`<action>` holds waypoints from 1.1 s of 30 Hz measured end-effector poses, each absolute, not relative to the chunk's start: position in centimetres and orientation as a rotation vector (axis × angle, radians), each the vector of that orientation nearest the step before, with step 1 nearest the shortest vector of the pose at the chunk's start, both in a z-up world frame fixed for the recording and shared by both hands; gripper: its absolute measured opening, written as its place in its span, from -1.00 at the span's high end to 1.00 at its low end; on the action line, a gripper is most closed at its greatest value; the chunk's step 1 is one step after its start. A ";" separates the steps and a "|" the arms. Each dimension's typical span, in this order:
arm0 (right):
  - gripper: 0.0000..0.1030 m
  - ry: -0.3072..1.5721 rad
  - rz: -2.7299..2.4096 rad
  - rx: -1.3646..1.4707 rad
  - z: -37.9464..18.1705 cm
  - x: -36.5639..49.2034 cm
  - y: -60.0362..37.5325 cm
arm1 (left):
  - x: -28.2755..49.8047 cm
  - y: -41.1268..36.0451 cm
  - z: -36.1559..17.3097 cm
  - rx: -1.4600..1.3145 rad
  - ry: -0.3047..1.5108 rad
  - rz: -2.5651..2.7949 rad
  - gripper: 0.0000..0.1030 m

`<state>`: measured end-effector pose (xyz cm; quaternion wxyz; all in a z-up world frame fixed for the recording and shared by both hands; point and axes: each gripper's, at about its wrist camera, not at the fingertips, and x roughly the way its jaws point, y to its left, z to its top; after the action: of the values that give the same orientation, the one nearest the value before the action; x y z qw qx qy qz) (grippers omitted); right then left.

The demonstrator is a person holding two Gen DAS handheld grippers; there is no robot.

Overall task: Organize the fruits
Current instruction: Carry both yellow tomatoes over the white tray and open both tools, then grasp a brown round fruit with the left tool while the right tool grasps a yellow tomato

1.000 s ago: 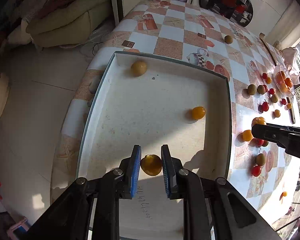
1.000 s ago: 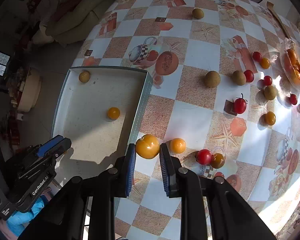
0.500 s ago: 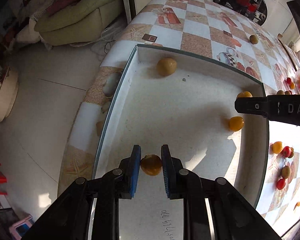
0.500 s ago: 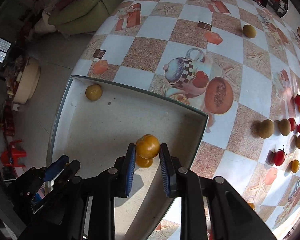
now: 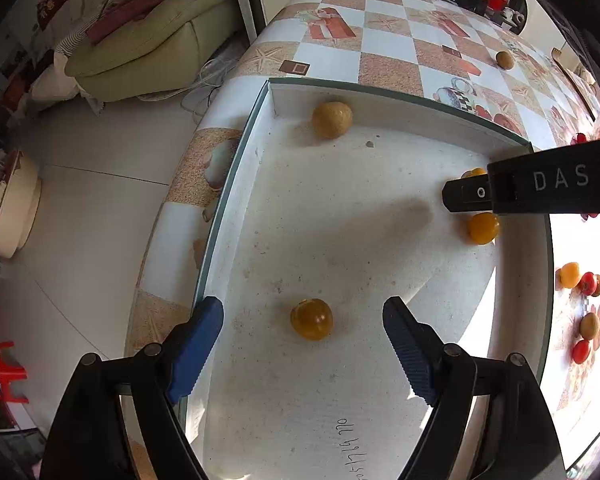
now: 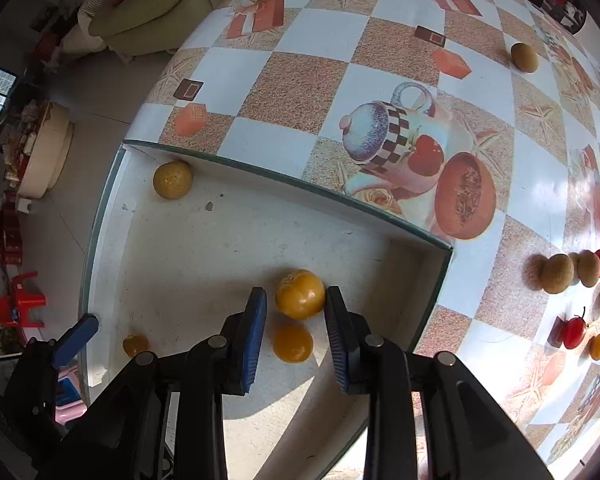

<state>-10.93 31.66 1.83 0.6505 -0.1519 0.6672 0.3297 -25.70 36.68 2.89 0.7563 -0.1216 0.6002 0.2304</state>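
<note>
Your tray [image 5: 380,380], a shallow white box with a speckled, matte floor, sits on the glossy checked table [image 6: 300,60]. Your right gripper [image 6: 296,316] holds its jaws slightly apart around a ribbed orange tomato [image 6: 300,294] low over the tray's right side, touching the right pad at most. Directly beneath lies a smooth round orange fruit [image 6: 293,343]. Your left gripper [image 5: 303,326] stands wide open, an amber fruit [image 5: 311,319] resting free on the floor between its fingers.
</note>
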 end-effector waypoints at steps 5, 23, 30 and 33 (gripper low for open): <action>-0.57 1.508 0.756 -0.310 2.6 -11.1 31.5 | -26.0 36.3 3.3 -0.261 1.324 0.488 -0.62; -0.57 1.484 0.573 -0.128 7.3 -9.6 16.1 | -21.6 28.9 8.7 -0.140 1.286 0.315 -0.62; -0.57 1.529 0.381 -0.072 5.5 -8.0 7.4 | -16.5 24.2 10.2 -0.098 1.272 0.210 -0.62; -0.57 1.533 0.335 -0.073 5.0 -7.2 5.1 | -13.9 22.7 10.0 -0.108 1.264 0.180 -0.62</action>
<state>-7.18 5.12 5.00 0.7071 -0.0327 0.6901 0.1509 -13.85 22.71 10.05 0.8018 -0.0502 0.5895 0.0840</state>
